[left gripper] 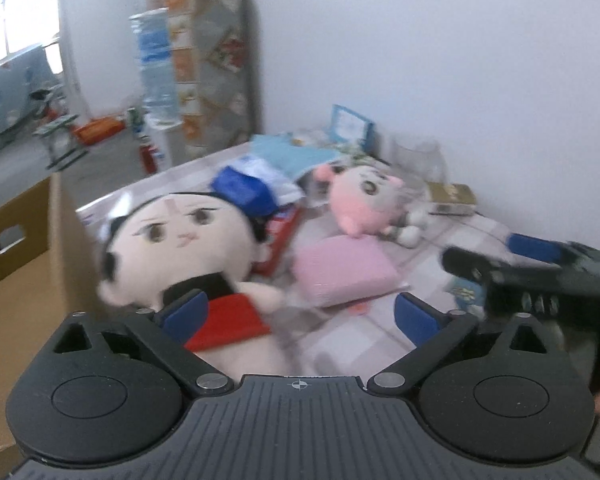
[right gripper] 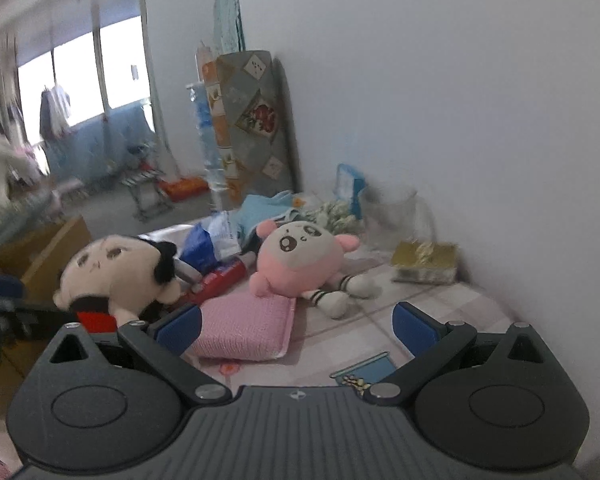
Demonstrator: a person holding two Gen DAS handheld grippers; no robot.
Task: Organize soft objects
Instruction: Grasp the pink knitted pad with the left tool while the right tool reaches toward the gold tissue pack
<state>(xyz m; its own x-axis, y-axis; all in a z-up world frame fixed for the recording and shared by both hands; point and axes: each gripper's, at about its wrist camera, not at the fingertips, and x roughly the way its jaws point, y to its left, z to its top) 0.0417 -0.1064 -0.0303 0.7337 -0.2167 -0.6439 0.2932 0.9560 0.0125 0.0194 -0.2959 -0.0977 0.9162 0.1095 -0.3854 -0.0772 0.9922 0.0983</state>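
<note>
Left gripper [left gripper: 300,316] at the black-haired doll [left gripper: 180,248] — jaws wide, nothing held.

The doll lies just ahead and left, beside the cardboard box [left gripper: 24,264], head away, long axis leaning left; right gripper [right gripper: 296,328], equally open and empty, faces the pink cushion [right gripper: 248,328].

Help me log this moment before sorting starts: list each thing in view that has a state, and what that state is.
left tongs: open, nothing gripped
right tongs: open, nothing gripped
black-haired doll: lying on the table, beside the cardboard box
pink doll: lying tilted, arm on the pink cushion
pink cushion: flat on the table
cardboard box: open at the top
glass jar: upright, contents unclear
</note>
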